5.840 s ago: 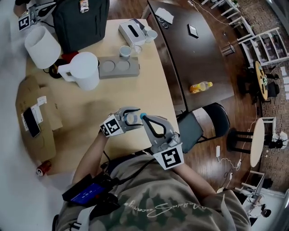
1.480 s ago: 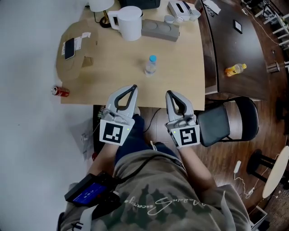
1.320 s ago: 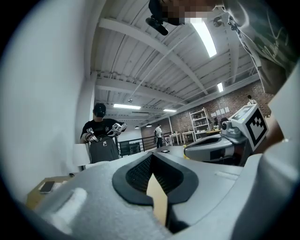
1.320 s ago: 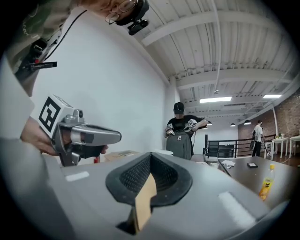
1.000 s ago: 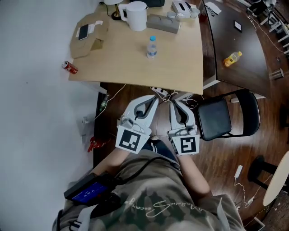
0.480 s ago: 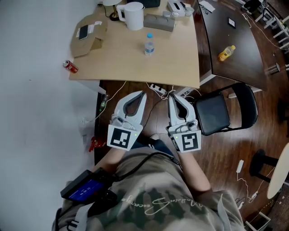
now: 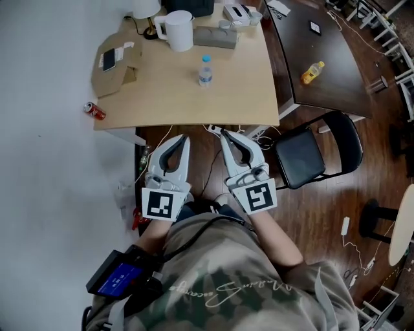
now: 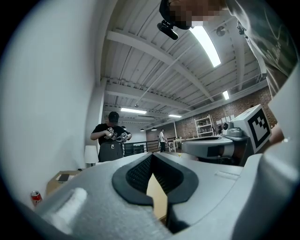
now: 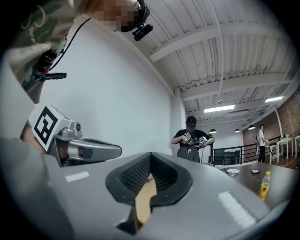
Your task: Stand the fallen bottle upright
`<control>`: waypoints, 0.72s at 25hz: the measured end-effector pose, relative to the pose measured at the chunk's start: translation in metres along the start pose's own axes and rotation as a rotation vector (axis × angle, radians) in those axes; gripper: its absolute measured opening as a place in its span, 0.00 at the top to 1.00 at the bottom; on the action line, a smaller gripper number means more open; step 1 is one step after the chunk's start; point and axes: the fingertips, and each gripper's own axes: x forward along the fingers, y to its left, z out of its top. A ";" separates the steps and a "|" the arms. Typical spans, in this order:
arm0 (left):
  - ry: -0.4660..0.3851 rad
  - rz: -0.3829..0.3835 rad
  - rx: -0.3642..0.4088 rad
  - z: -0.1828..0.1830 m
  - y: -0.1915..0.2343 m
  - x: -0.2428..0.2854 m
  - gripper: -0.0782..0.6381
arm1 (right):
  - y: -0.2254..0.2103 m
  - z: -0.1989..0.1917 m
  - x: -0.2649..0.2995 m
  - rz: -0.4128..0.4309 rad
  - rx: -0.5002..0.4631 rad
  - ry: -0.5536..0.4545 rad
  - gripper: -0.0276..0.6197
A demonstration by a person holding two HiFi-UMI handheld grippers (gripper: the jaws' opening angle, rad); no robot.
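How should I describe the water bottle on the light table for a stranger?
Find the light wooden table in the head view. Near its middle the water bottle stands alone. It is clear with a blue cap, unlike the white jug behind it.

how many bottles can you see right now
2: a clear blue-capped bottle standing on the light table, and a yellow bottle on the dark table beside it. More may be hidden.

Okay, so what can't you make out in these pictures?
- Water bottle: head view, too small to read label or fill level.
- Same bottle: both gripper views, blocked by the bodies of the left tool and right tool.
- Lamp: head view, cut by top edge.
- Red can: head view, print too small.
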 end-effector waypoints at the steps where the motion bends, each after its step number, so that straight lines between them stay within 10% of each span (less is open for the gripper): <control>1: -0.004 -0.009 0.004 0.000 -0.001 0.000 0.89 | -0.001 -0.001 0.001 -0.008 -0.004 0.007 0.95; 18: -0.005 -0.027 -0.011 0.000 0.019 0.001 0.89 | -0.006 -0.003 0.028 -0.052 -0.023 0.032 0.95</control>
